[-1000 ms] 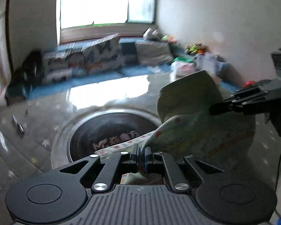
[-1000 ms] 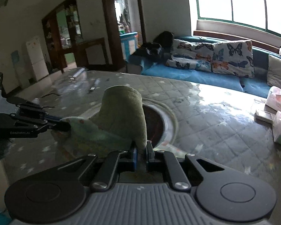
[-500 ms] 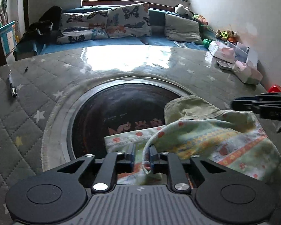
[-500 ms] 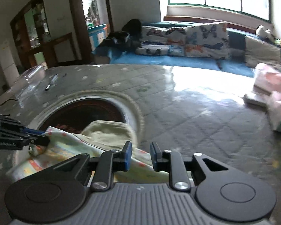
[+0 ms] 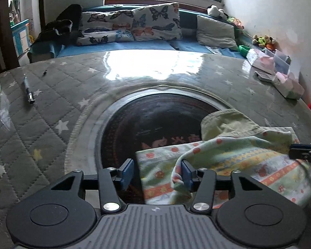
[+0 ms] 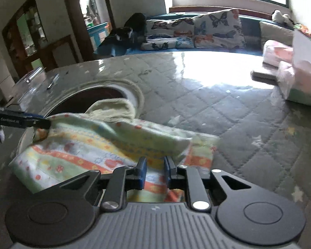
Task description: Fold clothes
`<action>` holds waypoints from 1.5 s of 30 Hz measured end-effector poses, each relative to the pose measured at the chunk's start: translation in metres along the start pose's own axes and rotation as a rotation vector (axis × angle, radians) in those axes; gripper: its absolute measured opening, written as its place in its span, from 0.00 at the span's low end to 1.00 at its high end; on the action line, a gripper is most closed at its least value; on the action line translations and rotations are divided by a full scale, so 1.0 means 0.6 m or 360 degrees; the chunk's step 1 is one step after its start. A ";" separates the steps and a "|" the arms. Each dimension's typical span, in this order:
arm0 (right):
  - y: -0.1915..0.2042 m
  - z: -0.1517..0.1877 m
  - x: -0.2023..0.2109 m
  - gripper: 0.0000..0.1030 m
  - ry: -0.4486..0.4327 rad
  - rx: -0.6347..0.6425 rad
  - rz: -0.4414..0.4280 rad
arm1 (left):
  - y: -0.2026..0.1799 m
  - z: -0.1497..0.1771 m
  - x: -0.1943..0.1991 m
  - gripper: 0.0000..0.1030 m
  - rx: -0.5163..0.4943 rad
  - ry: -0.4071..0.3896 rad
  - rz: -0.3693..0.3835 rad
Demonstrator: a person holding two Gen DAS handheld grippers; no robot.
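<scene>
My left gripper point(image 5: 157, 173) has its fingers spread wide, with the near-left hem of the patterned garment point(image 5: 234, 164) lying loose between them; one blue pad point(image 5: 186, 174) touches a raised curl of cloth but nothing is pinched. My right gripper point(image 6: 154, 171) is also parted, its fingers standing over the striped fabric at the garment's near edge without closing on it.

The garment point(image 6: 105, 145) lies doubled over on the quilted tabletop point(image 5: 51, 108), partly covering the near-right rim of the round dark inset point(image 5: 155, 120) at the table's middle. The upper layer is turned back toward me, and the pale green ribbed cuff point(image 5: 224, 122) pokes out at the far side.

I judge this as the release after one fold: the cloth is laid down and both grippers are off it. The fold looks loose, with a hump along the left hem, though the fisheye blur at the right side makes the far corner hard to read.

The next move calls for a fresh grip on two corners along one short side, low enough to catch both layers, then carrying them across evenly so the stack stays square. The pen point(image 5: 29, 91) near the left edge of the tabletop sits well apart and should not interfere.
</scene>
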State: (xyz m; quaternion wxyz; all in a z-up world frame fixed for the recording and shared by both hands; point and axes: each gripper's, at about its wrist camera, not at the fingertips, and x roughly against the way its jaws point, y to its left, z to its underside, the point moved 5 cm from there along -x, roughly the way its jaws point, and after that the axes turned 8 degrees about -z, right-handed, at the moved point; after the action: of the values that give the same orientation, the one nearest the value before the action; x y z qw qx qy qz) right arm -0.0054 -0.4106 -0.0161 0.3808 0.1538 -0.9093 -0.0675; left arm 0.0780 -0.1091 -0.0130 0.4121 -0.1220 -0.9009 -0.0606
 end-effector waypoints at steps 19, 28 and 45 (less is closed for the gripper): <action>0.022 -0.051 -0.056 0.19 -0.0050 -0.0028 -0.0003 | -0.090 -0.022 0.034 0.36 0.0069 -0.0060 0.0280; 0.052 -0.057 -0.071 0.23 -0.0028 0.0044 -0.0036 | -0.118 -0.021 -0.033 0.36 0.0116 0.0026 0.0287; 0.176 0.008 0.009 0.35 -0.0024 0.0400 -0.0147 | -0.131 0.062 0.089 0.36 0.0026 -0.0105 0.0399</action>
State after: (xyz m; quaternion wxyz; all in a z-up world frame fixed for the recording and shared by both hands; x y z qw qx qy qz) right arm -0.0362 -0.3128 0.0095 0.3481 0.2414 -0.9054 0.0283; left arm -0.0041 -0.1679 0.0024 0.3877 -0.2321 -0.8921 0.0029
